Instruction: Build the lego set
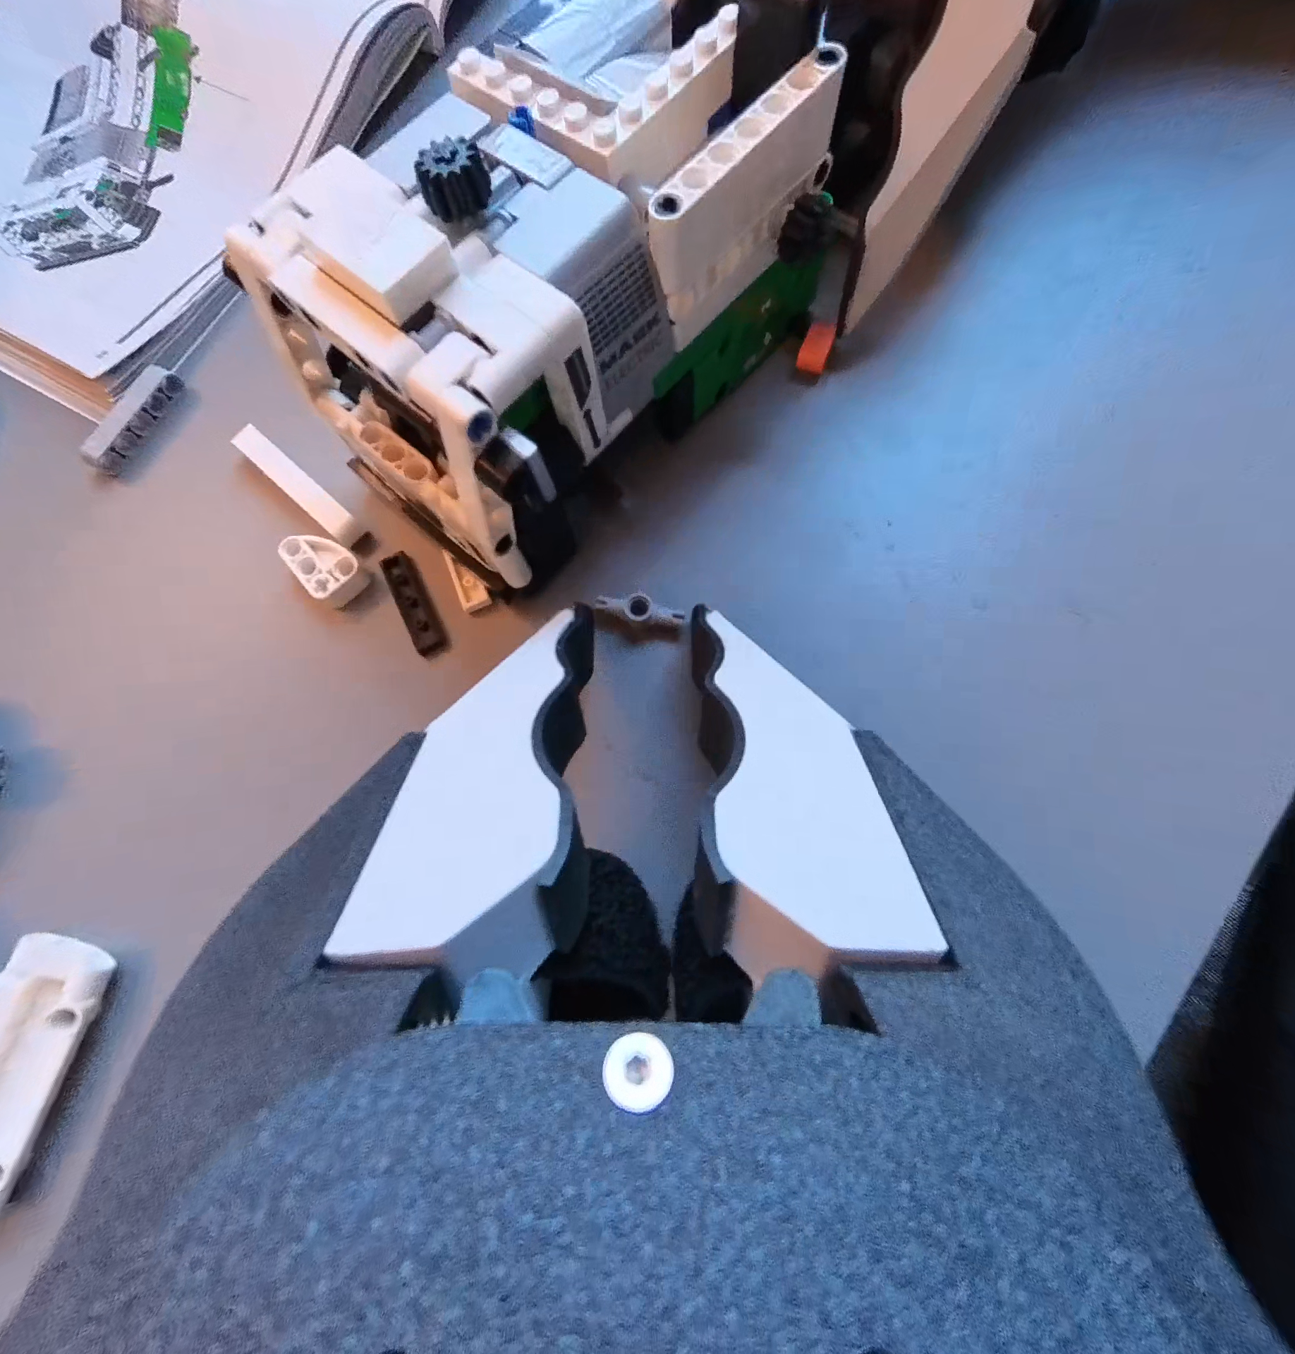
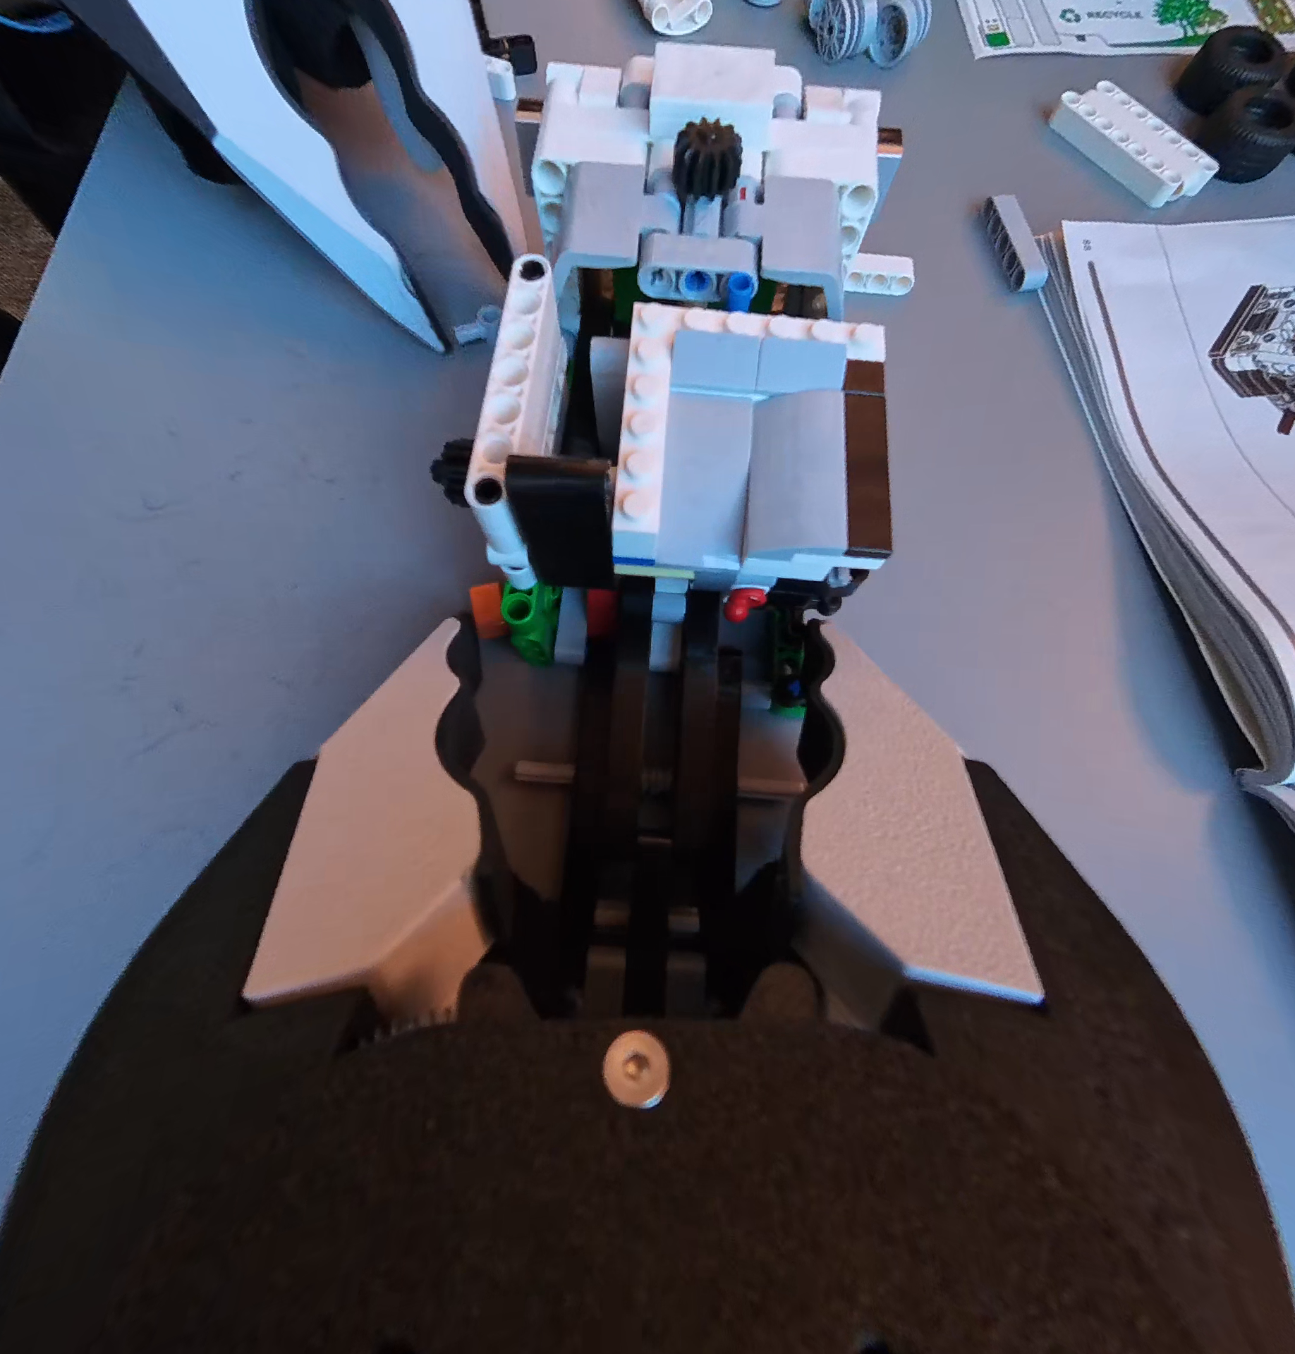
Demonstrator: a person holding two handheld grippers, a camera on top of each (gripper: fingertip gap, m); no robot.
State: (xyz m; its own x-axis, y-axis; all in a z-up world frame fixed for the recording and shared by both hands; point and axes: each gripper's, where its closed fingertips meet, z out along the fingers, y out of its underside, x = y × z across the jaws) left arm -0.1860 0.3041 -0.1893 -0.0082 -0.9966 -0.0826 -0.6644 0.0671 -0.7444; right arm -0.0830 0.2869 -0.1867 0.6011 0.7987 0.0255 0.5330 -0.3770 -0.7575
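The white, grey and green lego truck [image 1: 483, 308] stands on the grey table [image 1: 996, 586], with a black gear on its cab roof. My left gripper [image 1: 640, 617] is down at the table just in front of the cab. Its tips are closed narrowly on a small grey connector [image 1: 639, 608]. In the right wrist view the truck [image 2: 703, 410] points away from me. My right gripper [image 2: 639, 659] has its fingers on either side of the truck's rear chassis and holds it. The left gripper [image 2: 381, 220] and the connector [image 2: 477, 322] show at the truck's left.
An open instruction booklet [image 1: 80, 183] lies left of the truck and also shows in the right wrist view [image 2: 1216, 439]. Loose parts lie by the cab: a white tile [image 1: 293, 476], a grey beam [image 1: 135, 417], a black plate [image 1: 414, 601]. Black tyres [image 2: 1245, 95] and a white brick [image 2: 1132, 143] sit far right. Tip to tip, the grippers are about 12 centimetres apart.
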